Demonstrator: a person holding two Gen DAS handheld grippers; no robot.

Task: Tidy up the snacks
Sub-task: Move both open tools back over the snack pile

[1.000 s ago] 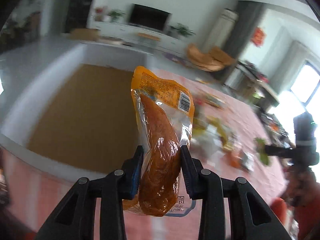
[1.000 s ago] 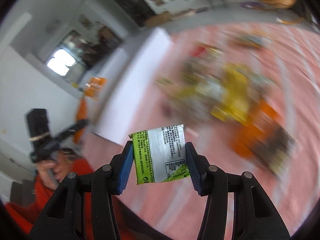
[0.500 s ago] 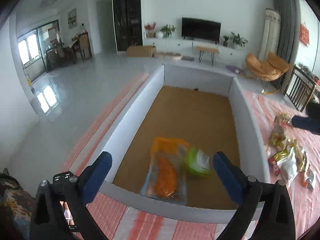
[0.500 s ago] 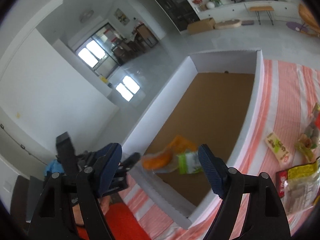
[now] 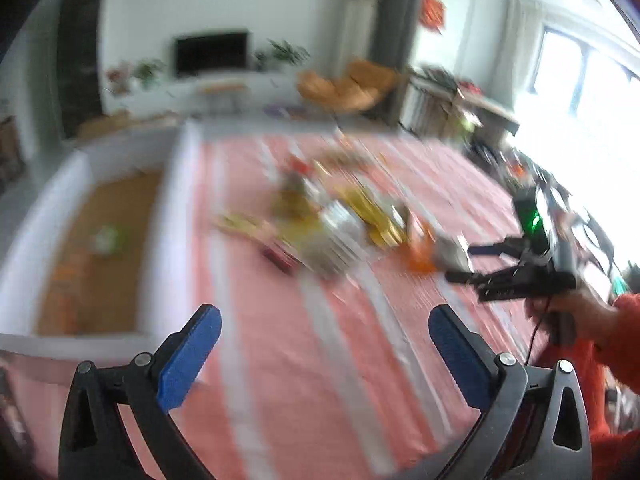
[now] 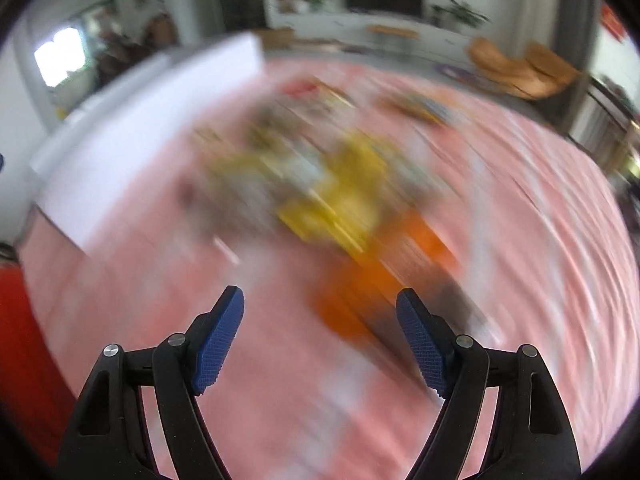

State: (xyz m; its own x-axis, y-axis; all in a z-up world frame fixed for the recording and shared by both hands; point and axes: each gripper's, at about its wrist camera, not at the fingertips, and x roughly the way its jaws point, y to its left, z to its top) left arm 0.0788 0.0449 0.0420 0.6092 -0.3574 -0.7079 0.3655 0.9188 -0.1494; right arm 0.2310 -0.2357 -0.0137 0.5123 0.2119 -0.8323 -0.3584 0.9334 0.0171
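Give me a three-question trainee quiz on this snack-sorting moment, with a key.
1. True or false: the left gripper holds a packet.
2. Where does the small green-and-white packet lie? A) in the white-walled box with the brown floor B) on the pink striped cloth C) in the right gripper
3. Fill in: the pile of loose snack packets lies on the ____.

Key: 1 false, its jaws stand open and empty; 2 A; 3 pink striped cloth.

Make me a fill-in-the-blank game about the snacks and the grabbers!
1. Both the left gripper and the right gripper are ____.
2. The snack pile lies on a pink striped ____.
3. The white box has a ____ bottom.

Missing words: open; cloth; brown
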